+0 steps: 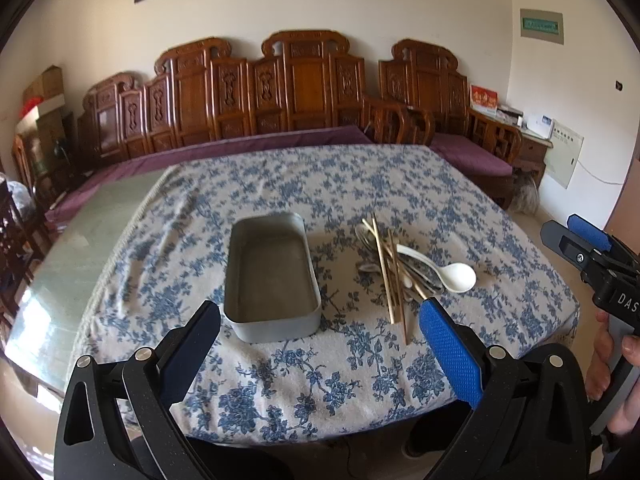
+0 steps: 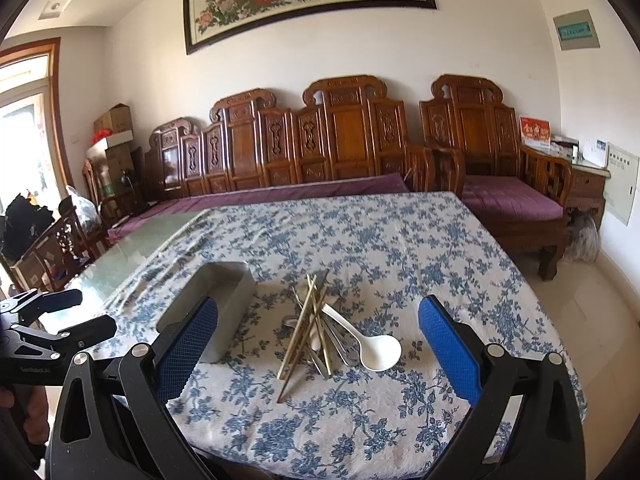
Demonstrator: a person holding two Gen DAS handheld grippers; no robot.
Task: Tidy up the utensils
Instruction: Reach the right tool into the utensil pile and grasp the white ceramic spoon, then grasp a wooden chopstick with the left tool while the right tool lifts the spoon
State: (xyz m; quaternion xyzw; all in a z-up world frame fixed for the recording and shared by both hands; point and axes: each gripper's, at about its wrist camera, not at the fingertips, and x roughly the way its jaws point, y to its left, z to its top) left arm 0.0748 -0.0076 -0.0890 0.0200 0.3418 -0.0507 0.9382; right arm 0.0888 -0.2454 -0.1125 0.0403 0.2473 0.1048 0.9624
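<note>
Both hand-held grippers, left [image 1: 320,320] and right [image 2: 318,320], hang spread apart, holding nothing. Tin [image 1: 272,276] sits bare; utensils [image 1: 396,264] lie piled just right of it, all unsorted.

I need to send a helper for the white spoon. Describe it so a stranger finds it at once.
Start at the floral tablecloth and find the grey tin. Right of the tin lies a pile of chopsticks and metal utensils. The white spoon lies at the pile's right edge, the only white, deep-bowled piece among thin sticks and metal.
</note>
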